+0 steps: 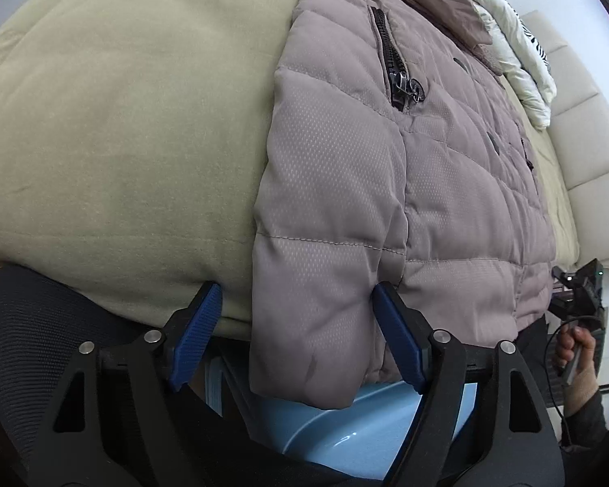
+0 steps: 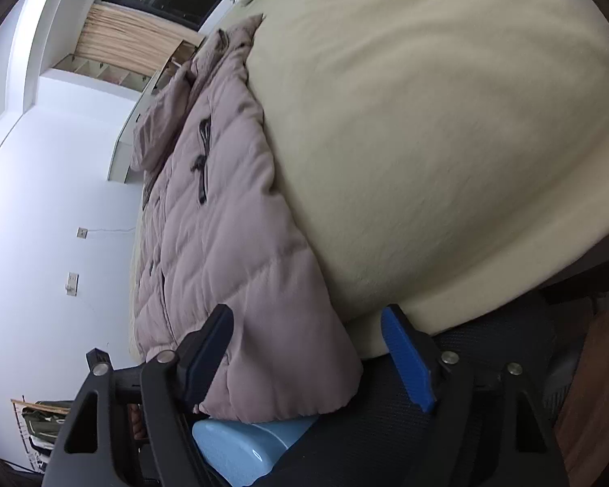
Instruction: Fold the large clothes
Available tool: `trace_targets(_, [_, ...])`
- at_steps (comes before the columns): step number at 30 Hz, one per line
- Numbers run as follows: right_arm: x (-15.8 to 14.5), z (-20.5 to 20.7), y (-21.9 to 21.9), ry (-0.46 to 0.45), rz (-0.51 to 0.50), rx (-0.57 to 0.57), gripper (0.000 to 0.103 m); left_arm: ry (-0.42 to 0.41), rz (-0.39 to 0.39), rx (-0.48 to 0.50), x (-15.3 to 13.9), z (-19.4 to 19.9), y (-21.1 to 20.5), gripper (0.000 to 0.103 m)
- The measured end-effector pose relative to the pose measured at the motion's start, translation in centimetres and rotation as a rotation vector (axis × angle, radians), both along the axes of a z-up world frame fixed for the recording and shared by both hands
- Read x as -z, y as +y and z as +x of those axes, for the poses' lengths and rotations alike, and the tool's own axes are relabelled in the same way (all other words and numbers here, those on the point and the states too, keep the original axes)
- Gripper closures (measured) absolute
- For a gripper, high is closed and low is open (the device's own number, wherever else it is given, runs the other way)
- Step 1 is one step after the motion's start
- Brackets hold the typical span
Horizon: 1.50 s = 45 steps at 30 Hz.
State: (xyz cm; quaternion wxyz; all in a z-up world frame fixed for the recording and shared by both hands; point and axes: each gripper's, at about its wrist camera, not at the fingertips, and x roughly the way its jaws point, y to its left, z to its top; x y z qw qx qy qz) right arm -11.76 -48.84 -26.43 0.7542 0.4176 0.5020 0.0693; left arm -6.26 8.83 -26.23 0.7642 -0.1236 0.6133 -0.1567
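Between both pairs of spread fingers, the puffer jacket (image 1: 385, 170) hem is straddled, ungripped; left gripper (image 1: 296, 337) and right gripper (image 2: 308, 357) equally near, jacket stretched away across the bed (image 1: 122, 121).

- left wrist view looks steeply down, close over the jacket (image 1: 385, 186) hem at the bed (image 1: 122, 142) edge
- right wrist view faces the same hem, rolled sideways (both share the blue basin (image 2: 239, 442))
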Motion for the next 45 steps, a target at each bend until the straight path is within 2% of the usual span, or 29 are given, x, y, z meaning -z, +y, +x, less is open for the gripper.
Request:
trace_targets(3, [0.2,0.3,0.8,-0.014,-0.004,-0.024,0.029,0.019,-0.014,0.007,0.3,0.2,0.0,0.03])
trace_targets(4, [0.1,0.4,0.9,-0.02,0.005,-0.028,0.034,0.024,-0.019,0.009,0.3,0.3,0.1,0.035])
trace_targets(5, [0.1,0.5,1.0,-0.026,0.017,-0.035,0.05,0.028,-0.027,0.01,0.4,0.3,0.1,0.039])
trace_targets(6, [0.1,0.7,1.3,-0.027,0.042,-0.053,0.059,0.033,-0.034,0.012,0.4,0.3,0.1,0.048])
trace_targets(7, [-0.1,0.8,1.7,-0.031,0.035,-0.066,0.062,0.043,-0.057,0.017,0.4,0.3,0.0,0.063])
trace_targets(9, [-0.6,1.0,2.3,-0.041,0.016,-0.094,0.073,0.054,-0.086,0.013,0.5,0.1,-0.1,0.073])
trace_targets(12, [-1.2,0.9,2.7,-0.053,0.005,-0.102,0.083,0.046,-0.103,0.001,0.1,-0.1,-0.3,0.088])
trace_targets(15, [-2.9,0.9,3.5,-0.087,-0.022,-0.104,0.089,0.017,-0.119,-0.022,-1.3,-0.5,-0.1,0.095])
trace_targets(19, [-5.2,1.0,4.2,-0.143,-0.043,-0.097,0.092,-0.029,-0.173,-0.06,-4.0,-0.7,0.6,0.097])
trace_targets(24, [-9.5,2.5,4.5,-0.269,-0.002,-0.057,0.094,-0.117,-0.241,-0.088,-8.6,0.6,0.8,0.099])
trace_targets(30, [-15.1,6.9,5.3,-0.394,-0.027,-0.06,0.094,-0.242,-0.309,-0.103,-14.6,4.9,0.7,0.099])
trace_targets(34, [-18.1,11.3,4.7,-0.454,-0.037,-0.034,0.094,-0.32,-0.336,-0.113,-18.2,9.6,0.9,0.099])
trace_targets(38, [-21.3,16.6,3.9,-0.51,-0.067,-0.013,0.094,-0.401,-0.33,-0.126,-21.8,15.5,0.5,0.099])
trace_targets(41, [-23.4,21.0,3.3,-0.539,-0.094,0.008,0.094,-0.455,-0.319,-0.138,-24.0,21.1,-0.5,0.099])
trace_targets(45, [-24.9,28.9,2.6,-0.54,-0.151,0.035,0.094,-0.476,-0.302,-0.153,-25.4,29.5,-2.0,0.099])
